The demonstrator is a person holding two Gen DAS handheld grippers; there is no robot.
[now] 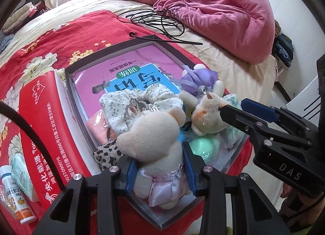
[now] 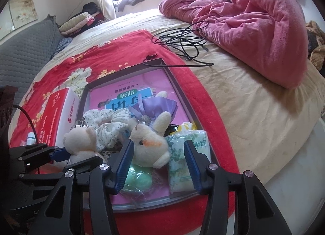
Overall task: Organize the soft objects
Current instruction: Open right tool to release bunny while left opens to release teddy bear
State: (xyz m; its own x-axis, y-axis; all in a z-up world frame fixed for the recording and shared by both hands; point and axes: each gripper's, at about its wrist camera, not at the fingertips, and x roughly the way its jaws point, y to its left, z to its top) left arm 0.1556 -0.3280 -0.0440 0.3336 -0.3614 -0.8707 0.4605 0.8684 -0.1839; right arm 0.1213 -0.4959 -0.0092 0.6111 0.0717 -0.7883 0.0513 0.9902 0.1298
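A cream teddy bear point(image 1: 154, 149) in a pink satin dress stands at the near end of a shallow grey box point(image 1: 70, 88), and my left gripper point(image 1: 160, 171) is shut on its body. The same bear point(image 2: 81, 143) shows at the left of the right wrist view. A cream rabbit plush point(image 2: 150, 147) with an orange cheek lies between the fingers of my right gripper point(image 2: 158, 143), which is open; its right pad point(image 2: 191, 160) hangs apart over a tissue pack point(image 2: 182, 166). In the left wrist view, the right gripper point(image 1: 232, 105) sits beside that rabbit point(image 1: 205, 115).
The box point(image 2: 180, 97) also holds a pink book point(image 1: 126, 62), a floral scrunchie point(image 1: 126, 103), a purple satin plush point(image 1: 197, 80), a leopard scrunchie point(image 1: 107, 153) and a green ball point(image 1: 203, 147). A red carton point(image 1: 40, 125), a vitamin bottle point(image 1: 16, 194), a black cable point(image 2: 182, 40) and a pink quilt point(image 2: 254, 22) lie around it.
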